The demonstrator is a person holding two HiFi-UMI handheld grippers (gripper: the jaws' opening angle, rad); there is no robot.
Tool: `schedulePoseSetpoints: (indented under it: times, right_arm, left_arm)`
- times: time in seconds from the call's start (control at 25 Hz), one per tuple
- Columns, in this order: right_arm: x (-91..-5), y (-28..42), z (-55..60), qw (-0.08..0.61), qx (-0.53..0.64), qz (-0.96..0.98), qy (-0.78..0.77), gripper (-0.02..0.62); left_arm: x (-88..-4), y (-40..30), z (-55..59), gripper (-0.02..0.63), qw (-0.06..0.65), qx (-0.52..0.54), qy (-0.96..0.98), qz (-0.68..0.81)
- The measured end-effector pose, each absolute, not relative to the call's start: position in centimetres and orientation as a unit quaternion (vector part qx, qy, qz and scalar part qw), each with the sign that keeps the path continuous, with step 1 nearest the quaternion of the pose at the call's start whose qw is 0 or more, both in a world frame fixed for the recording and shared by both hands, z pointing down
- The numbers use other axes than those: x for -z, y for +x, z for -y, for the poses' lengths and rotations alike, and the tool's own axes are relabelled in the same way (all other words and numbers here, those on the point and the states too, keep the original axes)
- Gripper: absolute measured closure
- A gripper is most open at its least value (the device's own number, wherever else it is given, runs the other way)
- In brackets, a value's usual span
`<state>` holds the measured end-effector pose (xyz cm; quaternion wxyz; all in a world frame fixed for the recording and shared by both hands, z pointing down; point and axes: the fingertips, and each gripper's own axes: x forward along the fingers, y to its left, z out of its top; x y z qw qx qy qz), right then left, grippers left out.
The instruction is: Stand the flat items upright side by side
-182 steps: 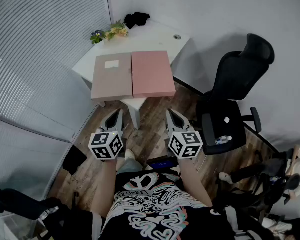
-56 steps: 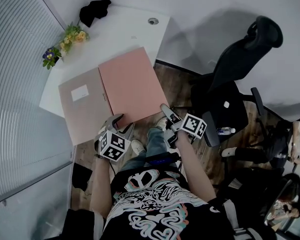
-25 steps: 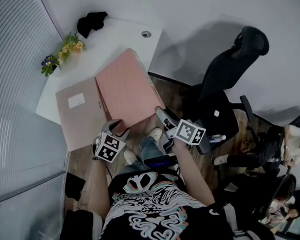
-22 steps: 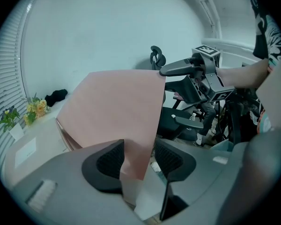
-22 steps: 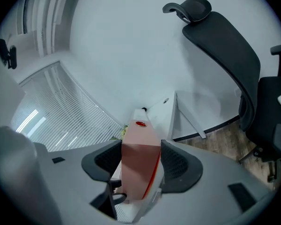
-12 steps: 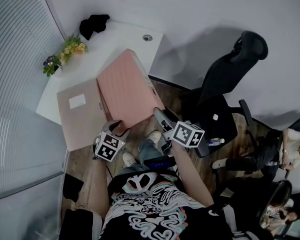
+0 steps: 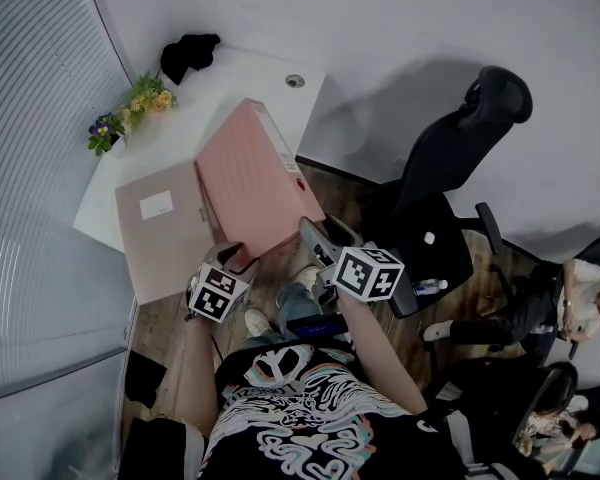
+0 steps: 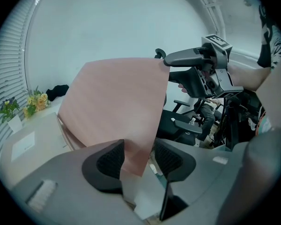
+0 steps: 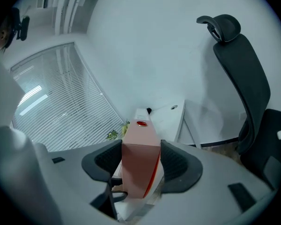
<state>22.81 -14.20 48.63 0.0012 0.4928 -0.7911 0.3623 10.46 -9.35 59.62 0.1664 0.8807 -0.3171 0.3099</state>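
Right gripper [image 9: 139, 165]: jaws clamped across the spine of the pink box file [image 7: 248, 183]. Left gripper [image 8: 138, 157]: pinching its near lower corner. The file is tilted up off the white desk [image 7: 250, 78], beside the beige box file [image 7: 160, 230], which lies flat. My read: stiff board, probably light if empty, and smooth, so it could slip. The spine is the solid hold; the thin cover may flex.

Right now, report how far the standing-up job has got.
Done: nothing stands upright yet. In hand: the pink file is tilted up off the white table, with the left gripper clamped on its near corner and the right gripper clamped across its spine. Left: bring it fully upright, then raise the beige file, which lies flat beside it, and stand the two side by side.
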Motion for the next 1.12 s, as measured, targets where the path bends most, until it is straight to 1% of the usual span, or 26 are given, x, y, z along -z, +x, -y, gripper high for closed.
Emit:
schedulePoseSetpoints:
  times: [0.16, 0.68, 1.12]
  right_arm:
    - [-47.7, 21.8, 14.0, 0.027, -0.334, 0.8, 0.497, 0.339]
    - [-46.5, 19.5, 13.4, 0.073, -0.284, 0.814, 0.501, 0.339]
    - [-45.4, 18.0, 12.1, 0.09, -0.247, 0.836, 0.481, 0.344]
  left_arm:
    - [-59.2, 10.8, 9.3, 0.42, 0.176, -0.293, 0.884, 0.32]
    - [-56.9, 11.3, 10.1, 0.42, 0.196, -0.225, 0.894, 0.335]
    - [-55.5, 11.7, 9.8, 0.42, 0.194, -0.198, 0.893, 0.354]
